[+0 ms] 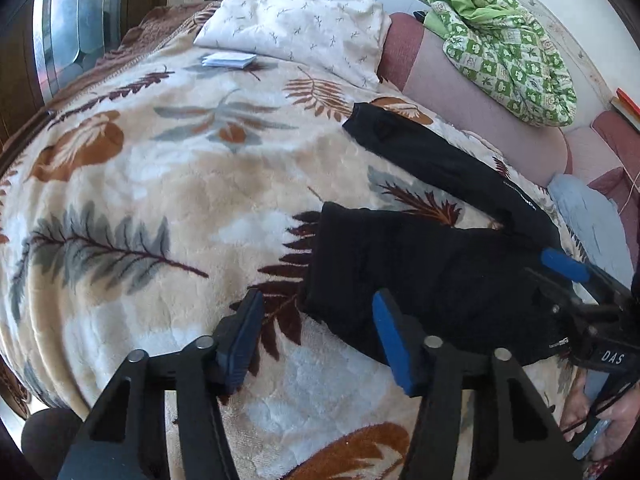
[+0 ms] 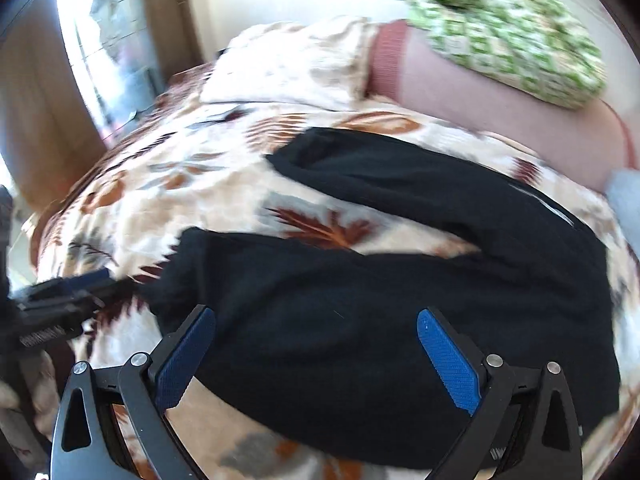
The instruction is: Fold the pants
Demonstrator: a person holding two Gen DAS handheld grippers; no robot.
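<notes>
One pair black soft pants flat on leaf-print fuzzy blanket, two legs apart. Left gripper half open, empty. Right gripper wide open, empty, above pants. One green checked bundle behind.

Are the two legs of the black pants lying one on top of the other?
No, the pants lie with legs spread apart, blanket showing between them.

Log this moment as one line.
stage: pants spread, legs apart, unfolded | left hand-held gripper: open, empty, over blanket | right hand-held gripper: open, above pants

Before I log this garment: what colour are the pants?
Plain black pants, clearest in the left wrist view.
</notes>
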